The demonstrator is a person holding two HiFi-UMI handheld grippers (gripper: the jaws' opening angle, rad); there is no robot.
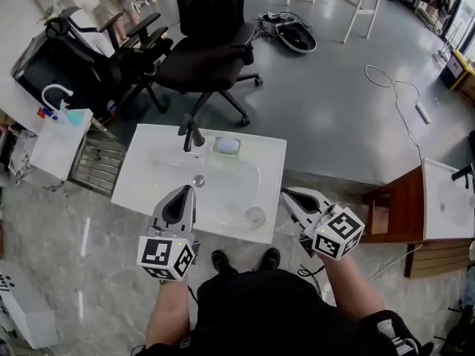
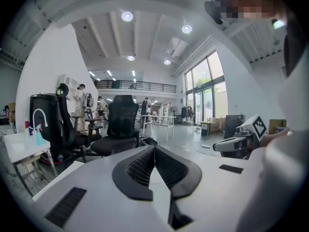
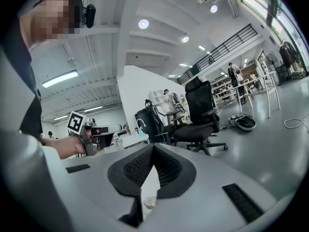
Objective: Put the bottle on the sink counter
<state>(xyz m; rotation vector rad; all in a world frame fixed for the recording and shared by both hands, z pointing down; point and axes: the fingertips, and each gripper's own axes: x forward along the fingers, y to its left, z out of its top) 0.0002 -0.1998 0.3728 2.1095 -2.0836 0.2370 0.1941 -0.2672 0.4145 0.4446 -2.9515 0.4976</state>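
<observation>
A small clear bottle (image 1: 254, 216) stands on the white sink counter (image 1: 141, 175), near its front edge to the right of the basin. My left gripper (image 1: 185, 191) hovers over the counter's front left with its jaws shut and empty; in the left gripper view its jaws (image 2: 154, 148) meet at the tips. My right gripper (image 1: 286, 194) hangs just off the counter's front right corner, a little right of the bottle, also shut and empty (image 3: 153, 146). In the right gripper view the bottle (image 3: 149, 203) shows below, through the gap behind the tips.
A black faucet (image 1: 190, 133) and a pale soap block (image 1: 227, 146) sit at the back of the counter. Black office chairs (image 1: 208, 43) stand behind it. A small table with a blue bottle (image 1: 63, 136) is at the left, and a wooden stand (image 1: 393, 206) with a second sink (image 1: 445, 199) at the right.
</observation>
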